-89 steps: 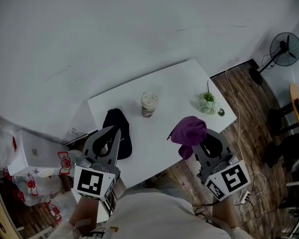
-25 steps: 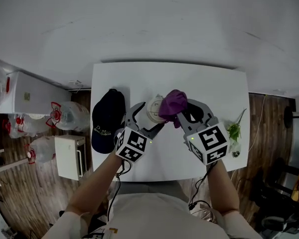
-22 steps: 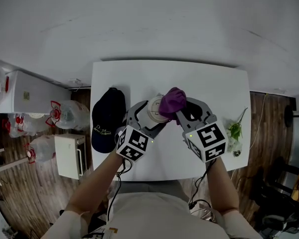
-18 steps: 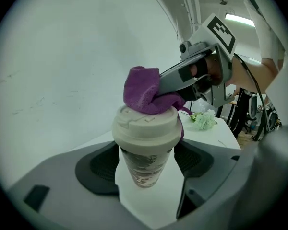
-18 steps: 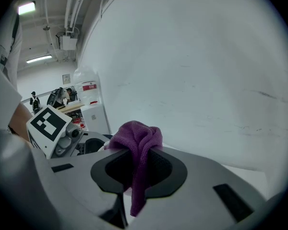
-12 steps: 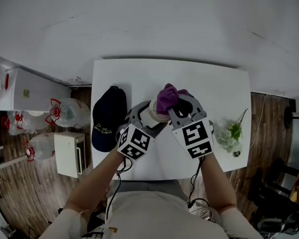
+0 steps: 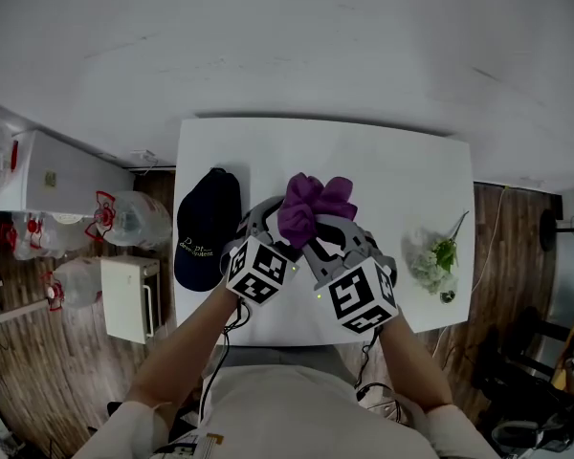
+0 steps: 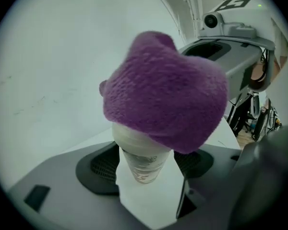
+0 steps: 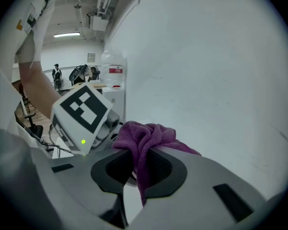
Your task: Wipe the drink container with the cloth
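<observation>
The drink cup (image 8: 140, 159), pale with a domed lid, stands on the white table (image 7: 392, 161) between the pads of my left gripper (image 8: 146, 169), which is shut on its sides. A purple cloth (image 8: 165, 107) lies over the cup's top and hides the lid. In the head view the cloth (image 7: 311, 204) covers the cup completely. My right gripper (image 9: 143, 164) is shut on a fold of the cloth (image 9: 146, 138) and comes in from the right, above the cup. In the head view the left gripper (image 7: 277, 223) and right gripper (image 7: 318, 229) meet at mid-table.
A dark cap (image 7: 204, 228) lies on the table just left of my left gripper. A small green plant in a clear vessel (image 7: 430, 256) stands near the right edge. Beyond the left edge are a white cabinet (image 7: 124, 299) and water jugs (image 7: 124, 220).
My right gripper has carried the cloth leftward across the cup, so the cloth now covers its top. The left gripper has stayed around the cup.
</observation>
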`<state>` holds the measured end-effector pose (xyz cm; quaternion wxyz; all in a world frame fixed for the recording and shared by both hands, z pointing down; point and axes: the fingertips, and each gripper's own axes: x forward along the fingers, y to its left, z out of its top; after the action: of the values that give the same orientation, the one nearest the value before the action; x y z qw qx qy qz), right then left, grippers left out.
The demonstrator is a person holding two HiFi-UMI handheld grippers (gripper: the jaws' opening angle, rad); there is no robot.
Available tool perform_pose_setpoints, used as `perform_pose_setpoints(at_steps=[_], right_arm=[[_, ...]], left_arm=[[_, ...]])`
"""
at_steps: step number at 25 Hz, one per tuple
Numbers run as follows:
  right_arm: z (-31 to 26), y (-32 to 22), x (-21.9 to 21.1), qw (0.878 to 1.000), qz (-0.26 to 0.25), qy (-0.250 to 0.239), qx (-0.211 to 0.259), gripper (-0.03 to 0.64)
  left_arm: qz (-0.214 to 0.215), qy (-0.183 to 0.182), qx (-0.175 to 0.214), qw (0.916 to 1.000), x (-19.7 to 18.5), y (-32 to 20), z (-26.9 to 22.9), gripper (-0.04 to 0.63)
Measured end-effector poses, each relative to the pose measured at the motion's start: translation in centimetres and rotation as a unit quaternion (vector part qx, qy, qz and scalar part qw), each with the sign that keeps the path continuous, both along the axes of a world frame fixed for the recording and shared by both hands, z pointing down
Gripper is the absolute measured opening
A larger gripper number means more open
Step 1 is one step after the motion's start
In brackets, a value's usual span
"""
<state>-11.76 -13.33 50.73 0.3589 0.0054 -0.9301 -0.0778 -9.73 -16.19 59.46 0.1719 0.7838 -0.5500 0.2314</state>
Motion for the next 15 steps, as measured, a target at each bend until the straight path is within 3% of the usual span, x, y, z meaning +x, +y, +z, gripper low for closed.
perform_pose_setpoints(at_steps=[4, 9, 12, 15], right_arm=[[0.1, -0.2, 2.5, 1.0, 0.002, 0.021, -0.02, 0.081], [0.0, -4.8, 5.1, 0.995, 0.097, 0.002, -0.012, 0.081], [0.3, -7.5, 4.6, 0.99, 0.136, -0.013, -0.014, 0.081], [0.3, -7.5, 2.0, 0.991, 0.126, -0.032, -0.011, 0.081]], left_arm=[[-0.008, 0.011, -0.002, 0.9999, 0.0, 0.2, 0.0, 0.359], [-0.001, 0.013, -0.001, 0.9999, 0.1, 0.1, 0.1, 0.355], [0.002, 0.016, 0.001, 0.9999, 0.0, 0.1, 0.0, 0.354], [0.004, 0.016, -0.002, 0.9999, 0.0, 0.1, 0.1, 0.354]])
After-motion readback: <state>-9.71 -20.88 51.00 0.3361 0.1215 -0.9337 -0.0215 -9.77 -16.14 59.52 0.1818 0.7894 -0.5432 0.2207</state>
